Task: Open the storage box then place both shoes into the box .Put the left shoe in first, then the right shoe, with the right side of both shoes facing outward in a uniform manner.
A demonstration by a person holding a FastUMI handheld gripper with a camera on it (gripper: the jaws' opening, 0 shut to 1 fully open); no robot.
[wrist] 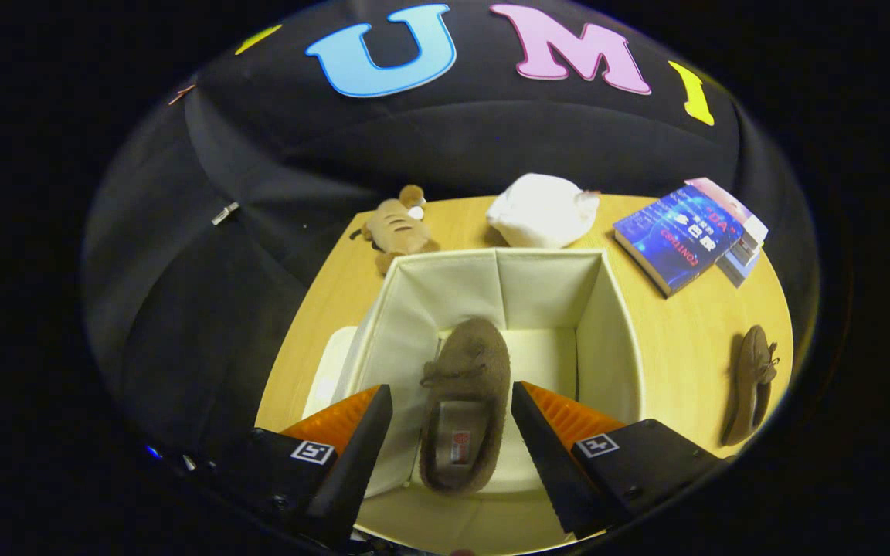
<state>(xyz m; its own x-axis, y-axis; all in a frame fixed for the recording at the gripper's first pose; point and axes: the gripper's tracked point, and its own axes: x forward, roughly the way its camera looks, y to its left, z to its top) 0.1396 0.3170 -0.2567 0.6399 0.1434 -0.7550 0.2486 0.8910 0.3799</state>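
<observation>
Two fingers of the gripper (451, 432) stand spread wide apart over the near rim of the open storage box (615, 324), gripping nothing. Between them, down on the pale floor of the box, lies a brown shoe (467, 401), its toe pointing away toward the far wall and its opening nearest the fingers; neither finger touches it. The box is cream-coloured with fabric walls, and sits on the wooden desk (677, 340). A pale flat piece (327, 371) rests on the desk against the outside of the box, beside one wall. Well off to the other side of the box, near the desk's edge, the second brown shoe (751, 384) lies on its side. Beyond the box I can see a small plush toy (396, 227), a white bundle (541, 210), and a blue book (677, 238) lying on some other books.
</observation>
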